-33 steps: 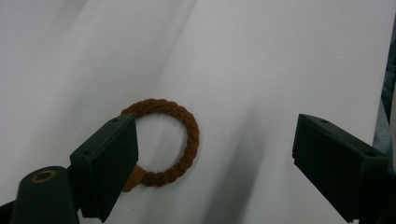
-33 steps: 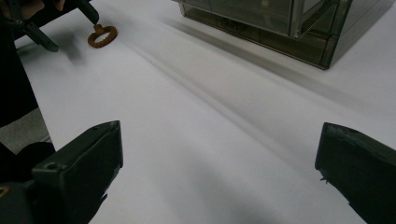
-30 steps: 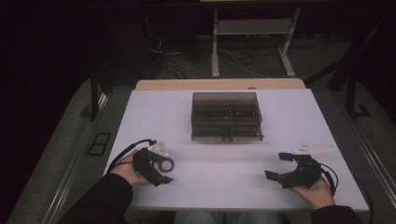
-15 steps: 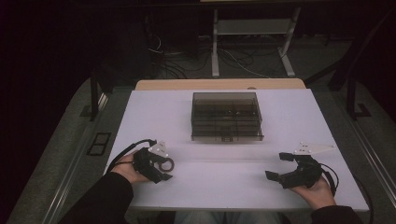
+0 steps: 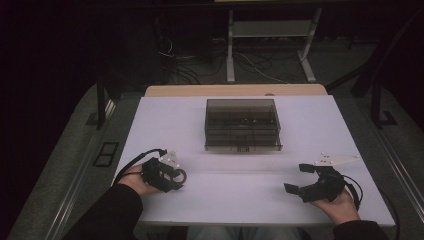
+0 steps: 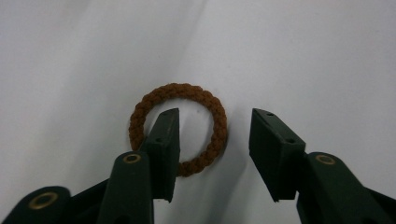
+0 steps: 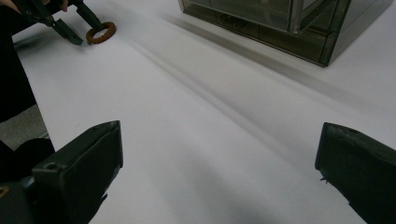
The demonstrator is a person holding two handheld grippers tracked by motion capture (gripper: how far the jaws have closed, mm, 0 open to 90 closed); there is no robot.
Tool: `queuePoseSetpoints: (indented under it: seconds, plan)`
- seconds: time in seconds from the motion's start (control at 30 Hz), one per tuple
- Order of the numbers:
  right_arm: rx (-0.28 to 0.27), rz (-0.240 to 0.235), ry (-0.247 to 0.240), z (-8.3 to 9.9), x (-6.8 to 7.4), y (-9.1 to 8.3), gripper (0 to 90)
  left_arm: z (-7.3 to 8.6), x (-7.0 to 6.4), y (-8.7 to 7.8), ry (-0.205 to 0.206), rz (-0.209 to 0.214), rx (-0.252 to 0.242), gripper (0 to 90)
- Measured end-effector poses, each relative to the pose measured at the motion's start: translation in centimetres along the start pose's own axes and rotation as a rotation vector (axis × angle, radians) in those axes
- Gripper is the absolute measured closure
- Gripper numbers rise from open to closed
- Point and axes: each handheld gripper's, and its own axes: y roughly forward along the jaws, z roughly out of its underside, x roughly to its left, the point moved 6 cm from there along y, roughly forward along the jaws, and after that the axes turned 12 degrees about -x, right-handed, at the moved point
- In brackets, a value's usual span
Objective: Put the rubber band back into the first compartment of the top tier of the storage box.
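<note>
left hand-held gripper [image 6: 212, 140] parted astride brown braided ring [image 6: 205, 100]; right hand-held gripper [image 7: 219, 172] wide, empty; closed smoky box [image 5: 243, 124], contents unclear

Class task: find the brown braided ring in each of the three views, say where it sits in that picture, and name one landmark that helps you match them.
High view: the ring lies lower left, at the left gripper.
Left gripper view: centre, flat on the white table, one jaw tip over its hole.
Right gripper view: top left, ring beside the far gripper's jaws.
Shared landmark: the left gripper; the smoky clear box links the high and right gripper views.
</note>
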Motion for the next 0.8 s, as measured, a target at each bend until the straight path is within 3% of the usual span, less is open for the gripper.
queuePoseSetpoints:
  seconds: [0.3, 0.63, 0.67, 0.77, 0.8]
  plan:
    - [0.004, 0.008, -0.004, 0.05, -0.08, -0.09, 0.6, -0.02, -0.1, 0.32, 0.031, 0.001, 0.015, 61.9]
    - [0.005, 0.012, -0.003, 0.07, -0.19, -0.14, 0.6, 0.0, -0.34, 0.46, 0.008, -0.007, 0.013, 72.0]
    - [0.005, 0.012, -0.003, 0.07, -0.19, -0.13, 0.6, -0.06, -0.21, 0.47, 0.028, -0.008, 0.013, 72.6]
    - [0.005, 0.012, -0.001, 0.09, -0.19, -0.13, 0.6, -0.07, -0.36, 0.51, 0.01, 0.0, 0.015, 77.8]
    - [0.006, 0.012, -0.001, 0.1, -0.19, -0.13, 0.6, -0.14, -0.14, 0.53, 0.029, -0.002, 0.015, 79.3]
